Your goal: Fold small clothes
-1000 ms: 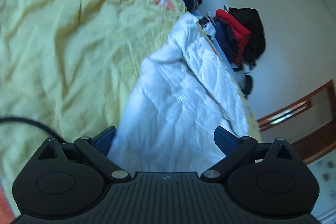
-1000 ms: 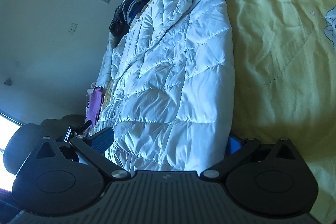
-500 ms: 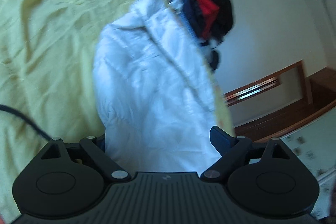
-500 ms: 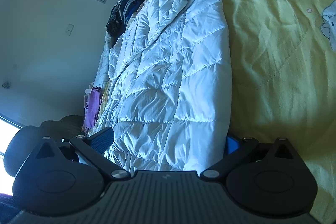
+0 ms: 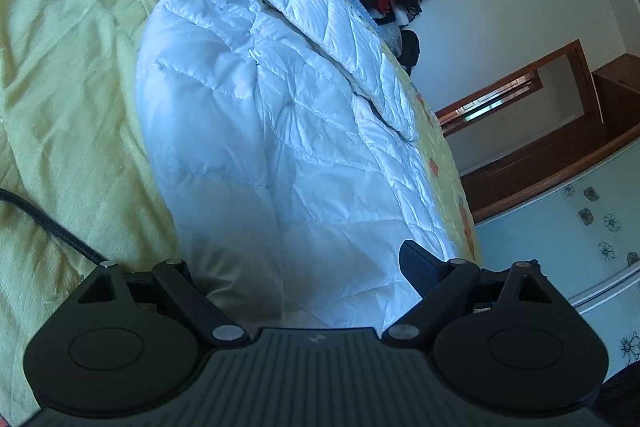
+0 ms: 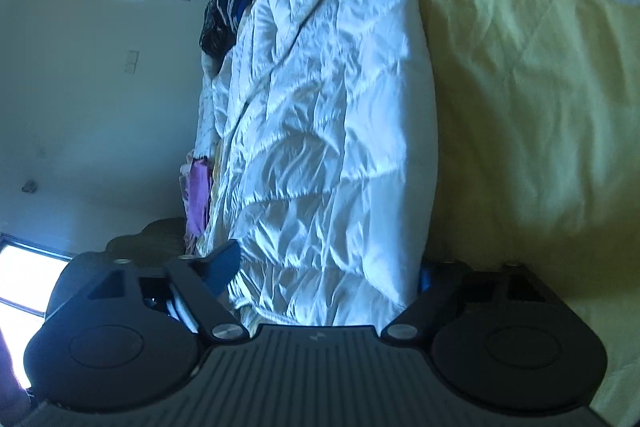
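White jacket on yellow bed, near end between both sets of fingers.

Left wrist: left gripper [image 5: 304, 267] spread wide, white puffer jacket [image 5: 280, 115] hem between the fingers; left finger hidden under fabric, contact unclear. Right wrist: right gripper [image 6: 324, 275] has just been closing around the jacket [image 6: 328, 131]; right finger mostly hidden, grip unclear. Bedspread [image 6: 528, 75] alongside.

Left finger of the left gripper [image 5: 298, 269] buried under the white jacket [image 5: 280, 131] at seven o'clock, right finger of the right gripper [image 6: 324, 269] mostly hidden behind the same jacket at five o'clock, grip on the cloth impossible to tell.
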The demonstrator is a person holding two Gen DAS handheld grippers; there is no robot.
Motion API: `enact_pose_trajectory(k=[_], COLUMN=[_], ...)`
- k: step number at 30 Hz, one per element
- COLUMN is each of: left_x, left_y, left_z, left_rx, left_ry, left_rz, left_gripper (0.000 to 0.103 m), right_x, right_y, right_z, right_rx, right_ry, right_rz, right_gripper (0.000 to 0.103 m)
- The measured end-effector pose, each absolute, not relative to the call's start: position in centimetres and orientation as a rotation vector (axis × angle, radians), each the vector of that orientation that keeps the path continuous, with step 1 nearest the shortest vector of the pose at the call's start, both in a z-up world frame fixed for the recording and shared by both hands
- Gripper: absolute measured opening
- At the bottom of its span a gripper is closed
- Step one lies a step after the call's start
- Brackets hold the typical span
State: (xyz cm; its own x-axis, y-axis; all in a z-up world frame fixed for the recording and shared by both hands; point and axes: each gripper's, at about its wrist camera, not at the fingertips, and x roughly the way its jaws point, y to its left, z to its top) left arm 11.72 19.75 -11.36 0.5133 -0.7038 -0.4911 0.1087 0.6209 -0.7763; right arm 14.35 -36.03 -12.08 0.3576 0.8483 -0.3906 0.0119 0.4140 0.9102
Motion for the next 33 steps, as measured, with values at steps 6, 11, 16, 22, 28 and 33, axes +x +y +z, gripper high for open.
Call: enact_pose_trajectory(k=[6,11,16,22,28,33], left_x=[11.0,10.5,10.2,9.5,8.4,6.9], left_y=[20.0,19.7,20.3,20.2,20.5,20.9], left_z=[-11.7,-11.7,-12.2,-12.0,-10.2,-7.7], left_rx=[-0.768,-0.745,-0.731,-0.79,-0.863,-0.888], left_ry=[0.91,0.9,0.933,0.867,0.733,0.635], left_rz=[-0.556,-0.504,-0.39,-0.403,-0.501,-0.612], left_gripper=[0.091,0.072,0.015,0.009,0.007,0.007], right_x=[13.0,11.8,11.4,11.5,10.9,9.6], right_y=[-36.0,-36.3,-36.2,-36.3,-37.5,-38.7], right_z=[-14.1,-15.8,-15.5,-14.2,-11.6,-9.6], right_rx=[1.072,1.131,1.13,1.127,1.146,1.16], right_ry=[1.099,1.101,1.076,1.017,0.892,0.822], right_rz=[0.646,0.621,0.638,0.668,0.727,0.817], right_gripper=[0.037,0.007,0.011,0.013,0.012,0.013])
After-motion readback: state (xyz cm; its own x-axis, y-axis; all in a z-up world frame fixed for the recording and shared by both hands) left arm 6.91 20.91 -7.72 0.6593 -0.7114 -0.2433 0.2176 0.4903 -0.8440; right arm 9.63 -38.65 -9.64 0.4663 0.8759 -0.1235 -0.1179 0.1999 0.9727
